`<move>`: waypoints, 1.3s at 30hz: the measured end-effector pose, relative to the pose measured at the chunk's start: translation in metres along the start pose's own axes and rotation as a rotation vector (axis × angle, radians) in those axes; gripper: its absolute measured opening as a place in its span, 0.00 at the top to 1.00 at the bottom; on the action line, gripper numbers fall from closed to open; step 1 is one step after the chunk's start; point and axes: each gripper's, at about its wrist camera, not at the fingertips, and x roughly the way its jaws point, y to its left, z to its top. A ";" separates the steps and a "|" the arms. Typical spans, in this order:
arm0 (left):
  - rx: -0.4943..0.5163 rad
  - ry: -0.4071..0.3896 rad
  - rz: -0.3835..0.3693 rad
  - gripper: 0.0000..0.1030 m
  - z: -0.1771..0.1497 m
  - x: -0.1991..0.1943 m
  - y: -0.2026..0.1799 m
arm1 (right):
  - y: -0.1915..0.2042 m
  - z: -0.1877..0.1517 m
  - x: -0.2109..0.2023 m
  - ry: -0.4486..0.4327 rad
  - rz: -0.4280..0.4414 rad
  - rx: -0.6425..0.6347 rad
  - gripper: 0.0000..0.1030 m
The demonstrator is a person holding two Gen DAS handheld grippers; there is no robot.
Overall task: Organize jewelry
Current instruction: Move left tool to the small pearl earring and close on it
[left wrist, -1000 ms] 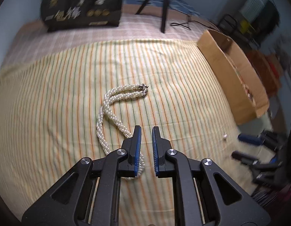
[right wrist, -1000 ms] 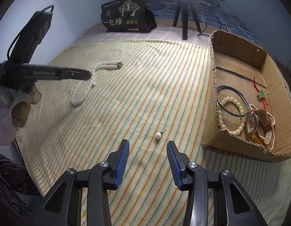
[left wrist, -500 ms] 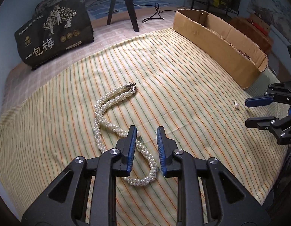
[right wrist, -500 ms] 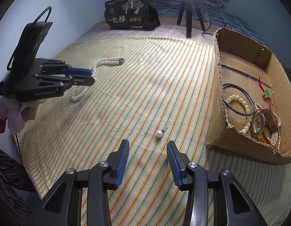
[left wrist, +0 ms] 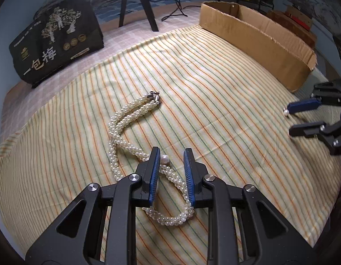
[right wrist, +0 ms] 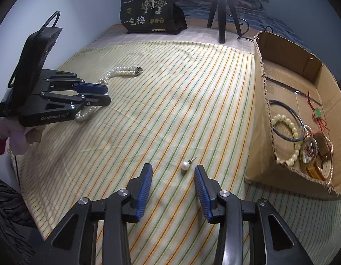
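Observation:
A twisted pearl necklace lies in a curve on the striped cloth. My left gripper is open and points down over its near loop; the strand runs between the fingers with a gap on both sides. One larger pearl rests by the left pad. A pearl earring with a short post lies on the cloth between the tips of my right gripper, nearer the right finger; those jaws are closing and the pads are clear of it. The right wrist view shows the left gripper above the necklace.
An open cardboard box stands at the right, holding a bead bracelet, a dark bangle, a watch and a red-cord pendant. A black printed bag and tripod legs stand at the back. A hand holds the left gripper.
The left gripper has rolled and sunk towards the necklace, and its jaws have widened to straddle the strand. The right gripper's jaws have narrowed slightly around the pearl earring.

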 end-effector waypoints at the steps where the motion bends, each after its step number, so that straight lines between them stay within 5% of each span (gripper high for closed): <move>1: 0.002 0.000 -0.001 0.80 0.000 0.000 0.000 | -0.001 0.000 0.001 -0.001 -0.002 0.001 0.63; 5: -0.011 -0.004 -0.019 0.82 -0.001 0.000 0.002 | -0.004 0.003 0.005 -0.006 -0.002 0.013 0.67; 8: -0.010 0.008 -0.045 0.93 -0.002 0.002 -0.001 | -0.005 0.003 0.007 -0.009 -0.007 0.004 0.69; 17: 0.011 -0.003 -0.009 0.92 -0.003 0.001 -0.001 | -0.002 0.001 0.007 -0.009 -0.024 -0.024 0.72; 21: -0.009 0.004 -0.010 0.81 -0.005 0.001 0.003 | -0.005 -0.002 0.006 -0.005 -0.024 -0.015 0.75; 39: 0.002 0.003 -0.038 0.81 -0.010 -0.005 -0.002 | -0.002 -0.006 0.002 0.001 -0.036 -0.044 0.75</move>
